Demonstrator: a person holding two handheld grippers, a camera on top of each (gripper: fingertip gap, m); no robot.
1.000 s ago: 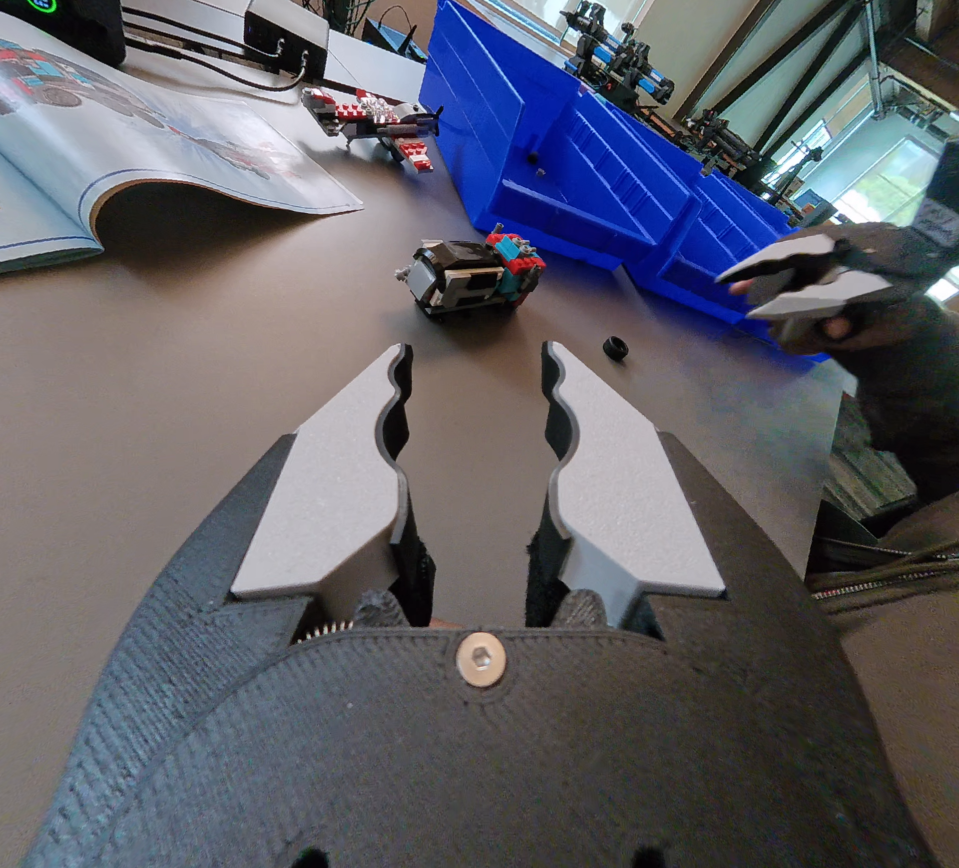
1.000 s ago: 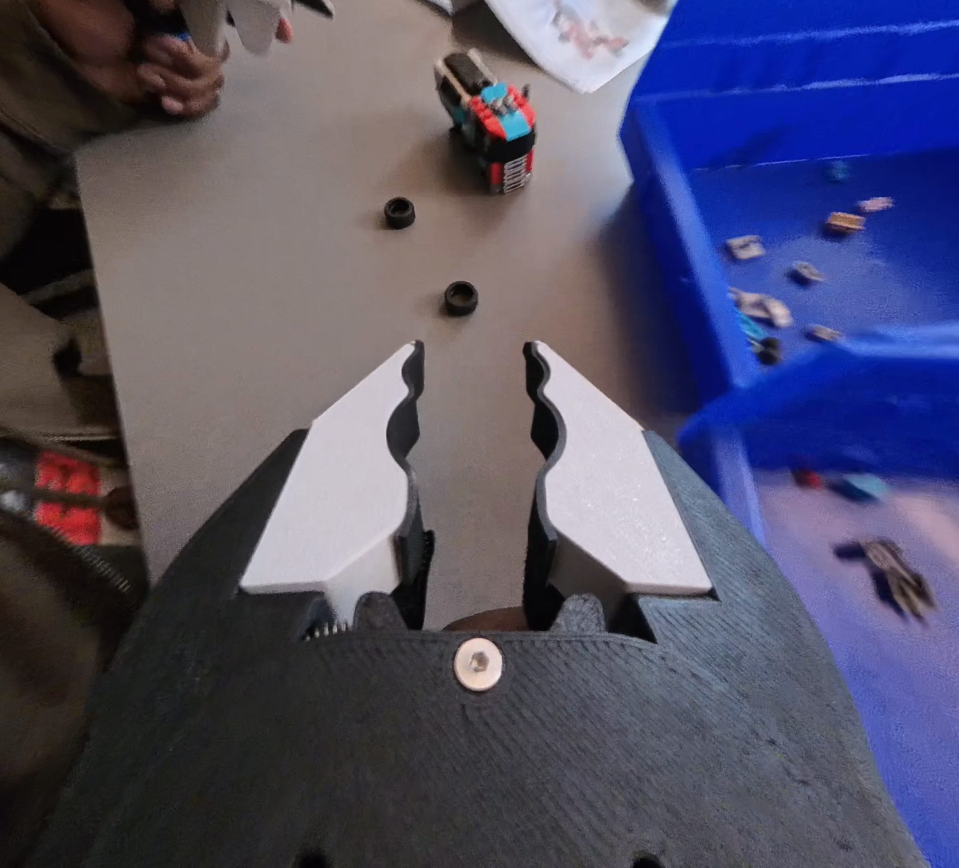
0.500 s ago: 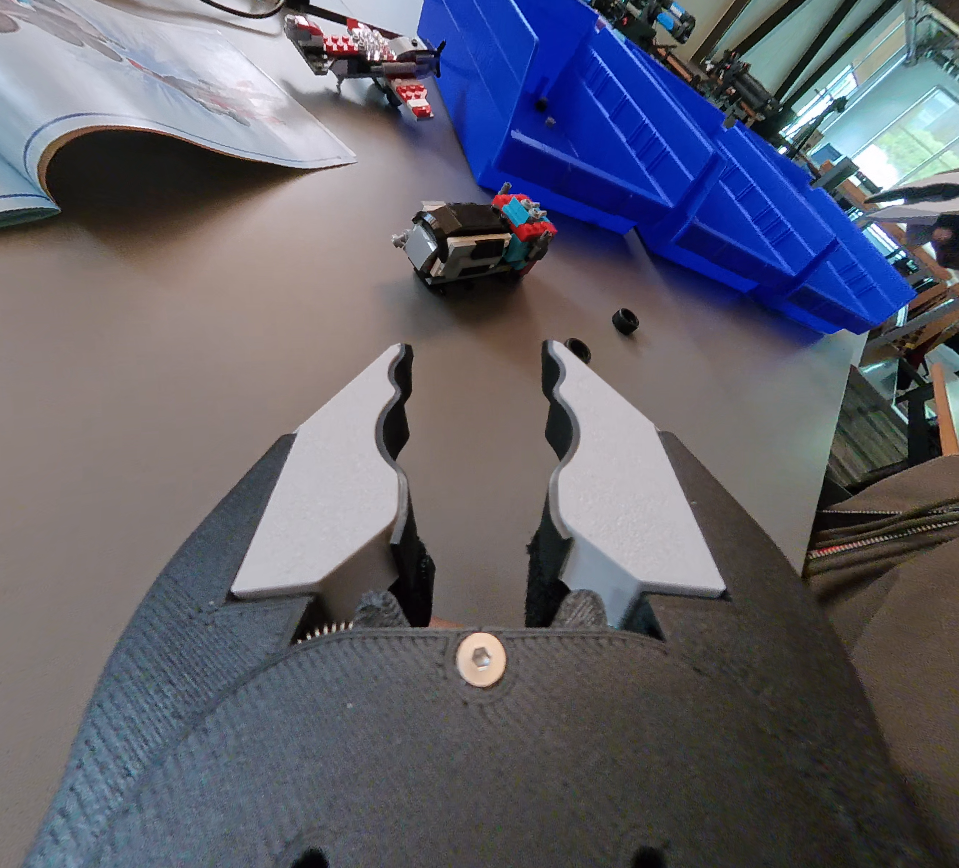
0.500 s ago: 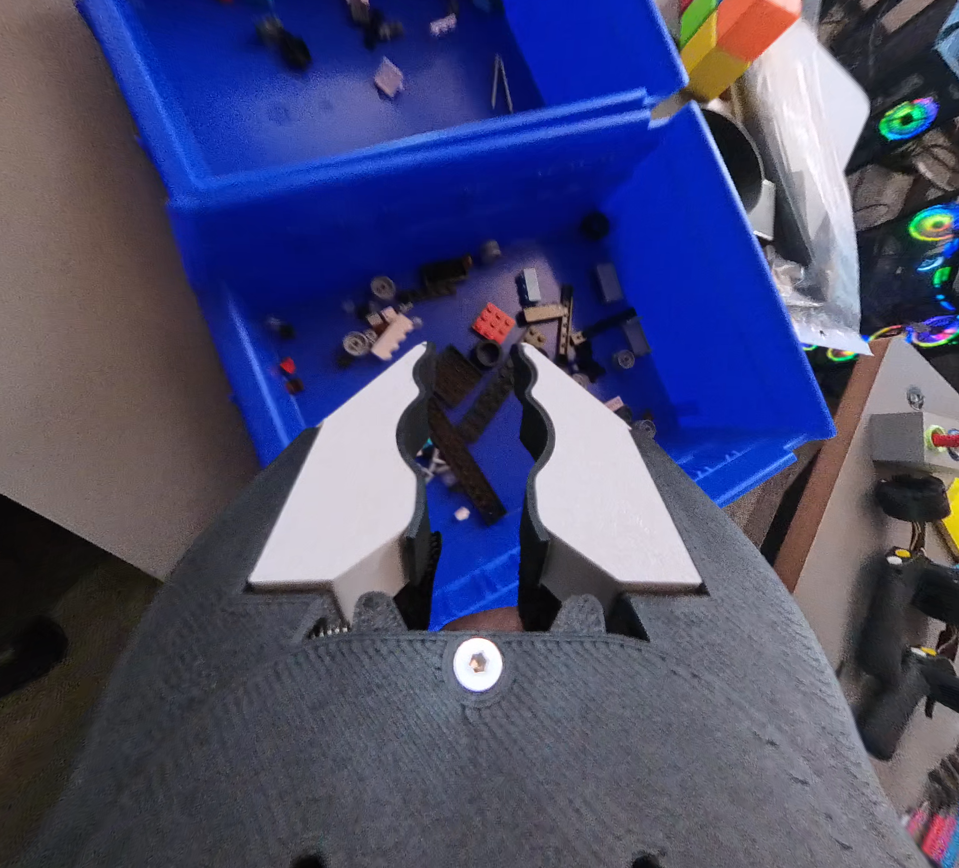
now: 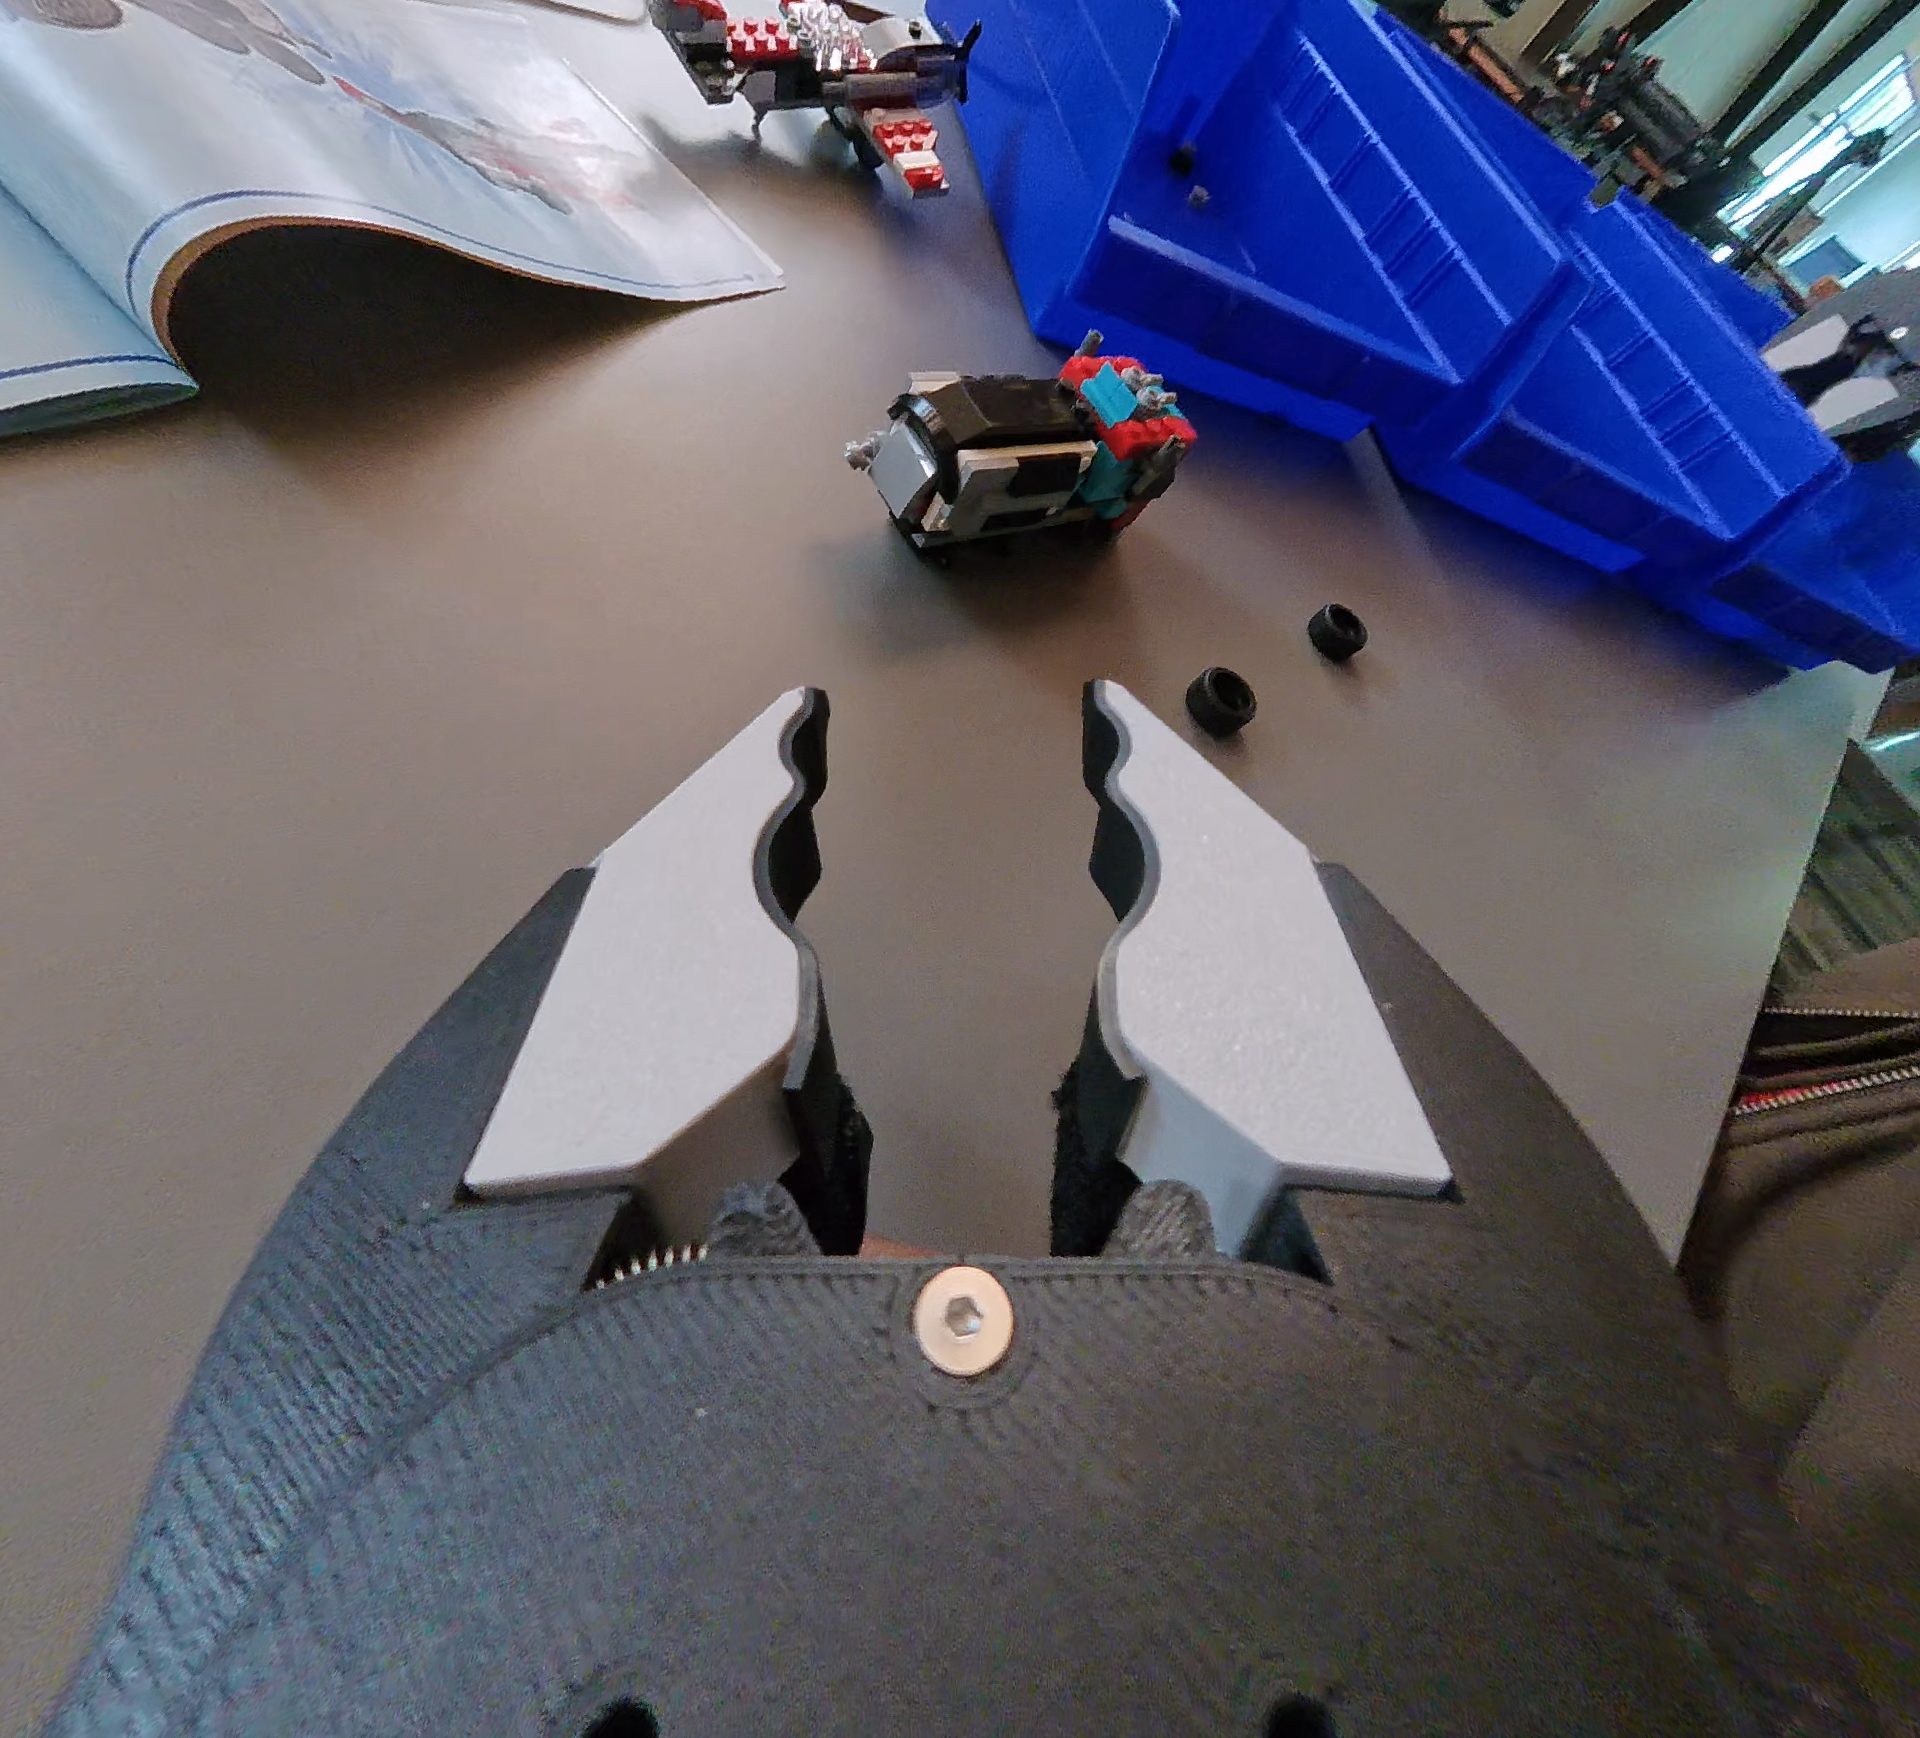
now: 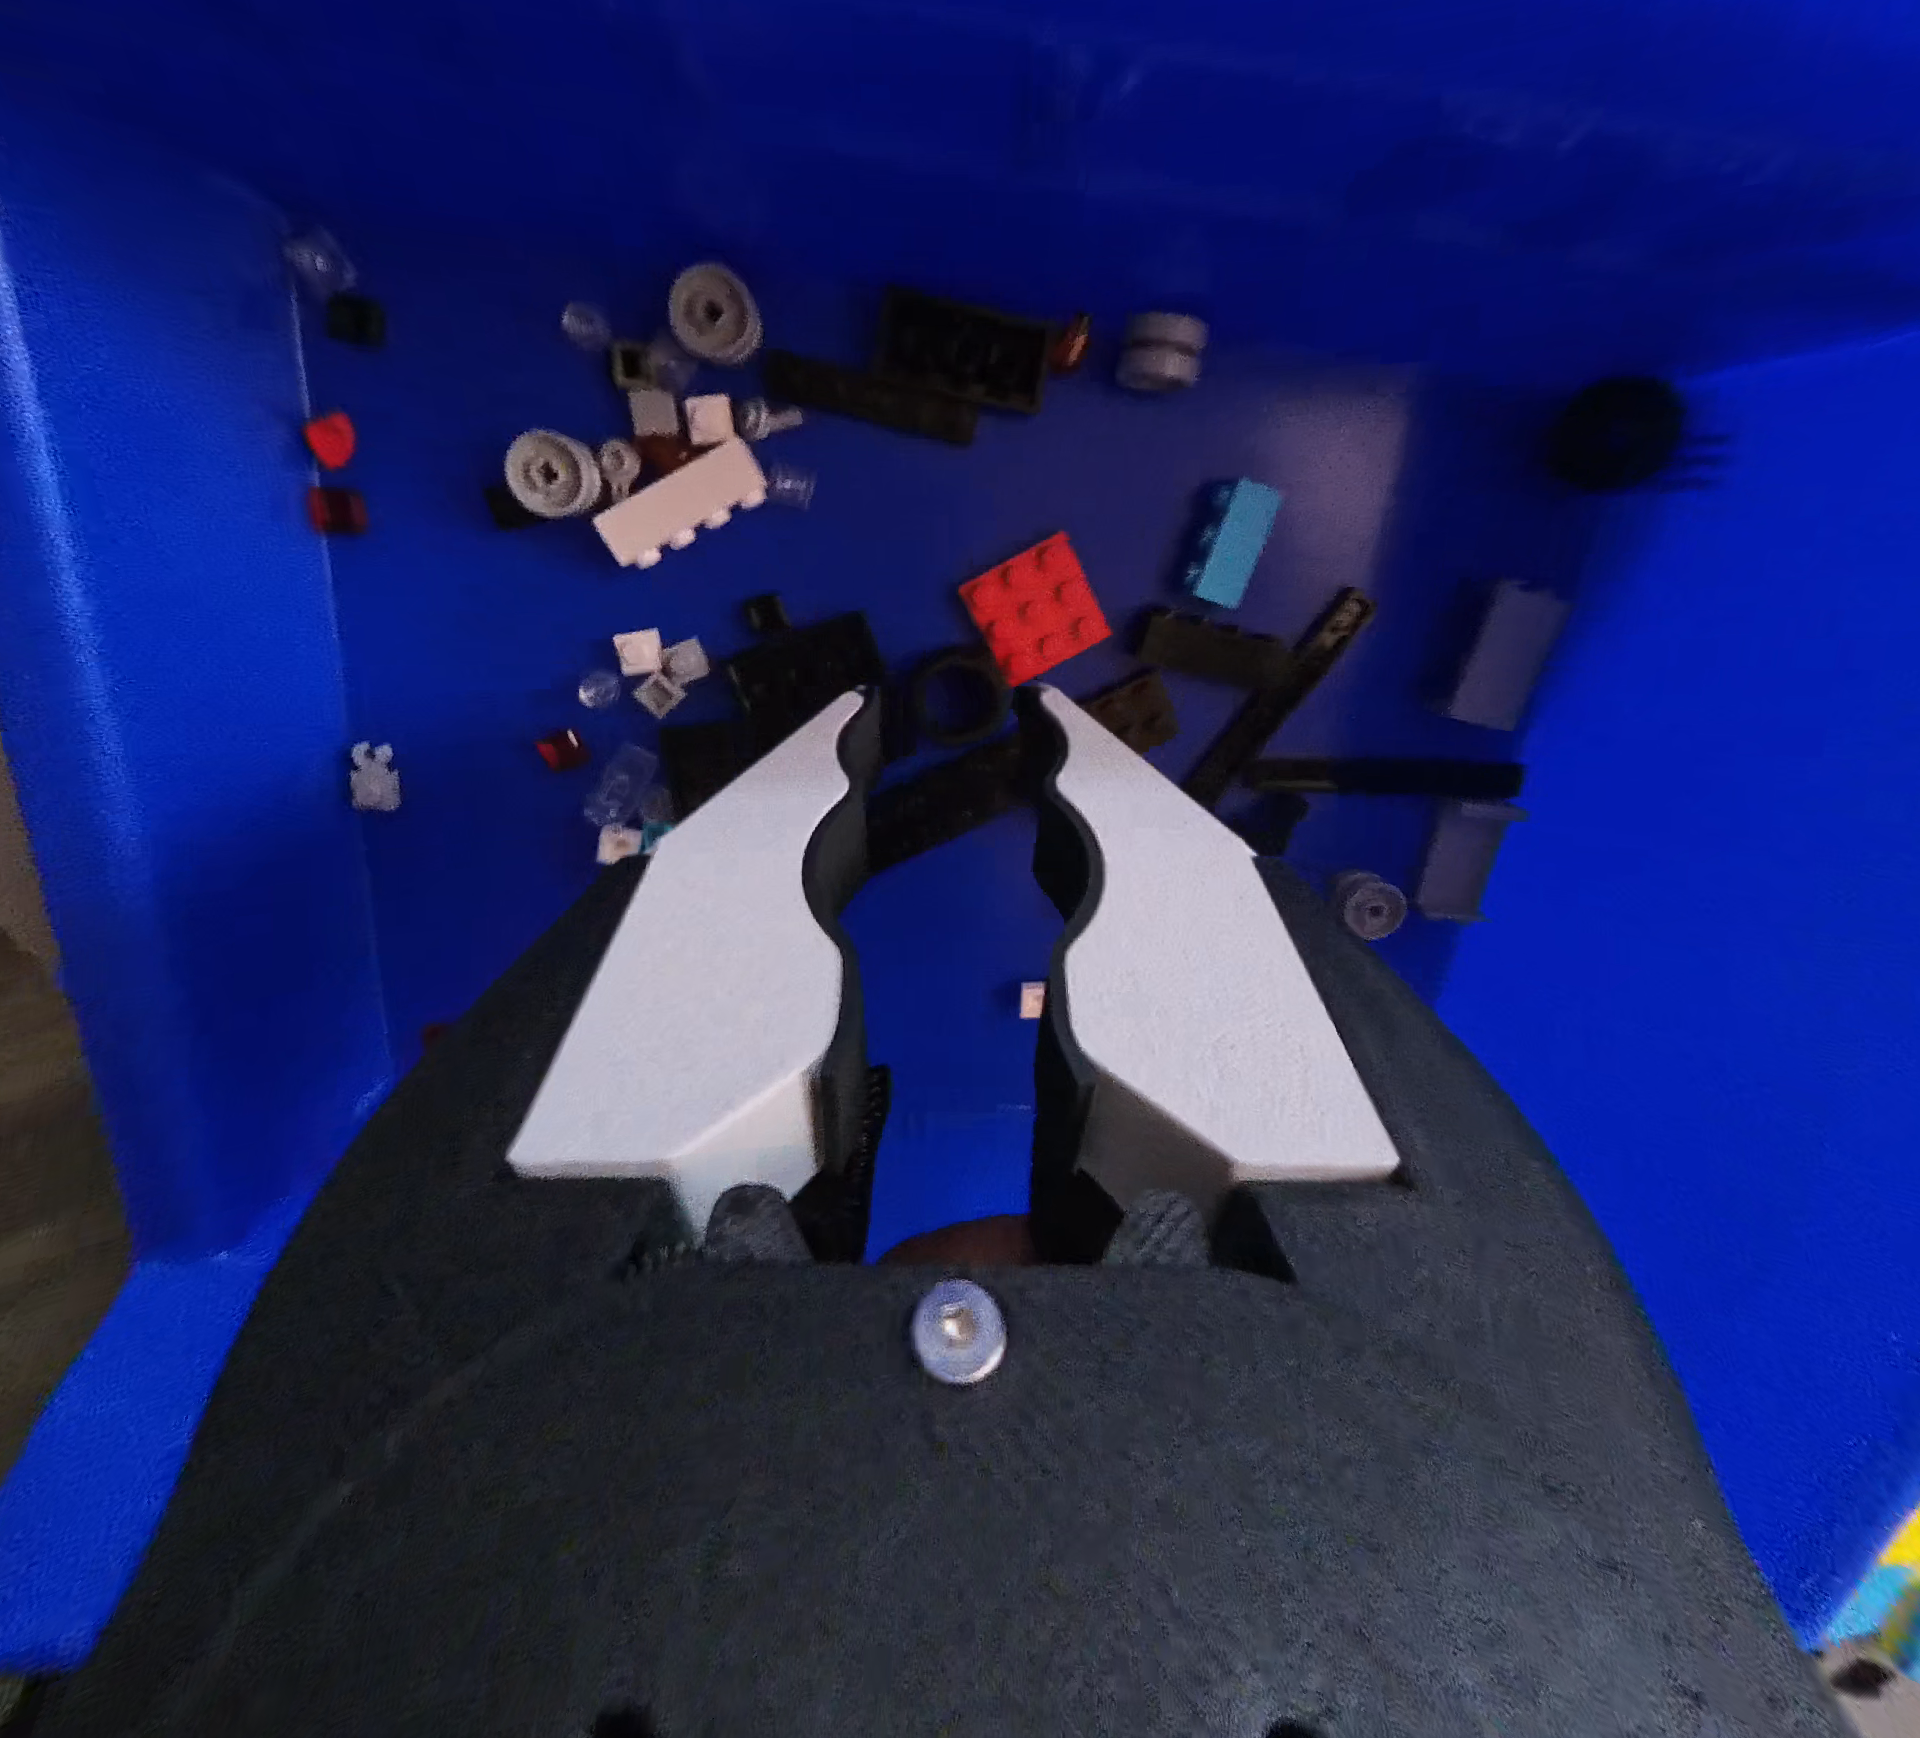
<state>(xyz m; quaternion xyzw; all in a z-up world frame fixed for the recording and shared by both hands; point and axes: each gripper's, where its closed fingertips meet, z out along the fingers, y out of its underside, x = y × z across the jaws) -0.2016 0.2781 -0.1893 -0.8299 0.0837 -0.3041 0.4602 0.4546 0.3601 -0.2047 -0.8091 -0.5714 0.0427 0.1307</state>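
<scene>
Indoors, brown table (image 5: 416,701) under wide, bare left claw (image 5: 956,712); right claw (image 6: 951,701) narrow inside blue bin (image 6: 935,78).

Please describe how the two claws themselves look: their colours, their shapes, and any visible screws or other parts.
Both look alike. The left claw and the right claw each have two pale grey fingers with wavy black inner edges, tapering to the tips. They sit in a rounded black body with a ribbed printed texture. A silver hex screw sits at its centre.

Right claw (image 6: 951,701) parted inside blue bin (image 6: 1039,130), tips flanking black tyre ring (image 6: 958,696), red plate (image 6: 1034,608) just beyond
</scene>
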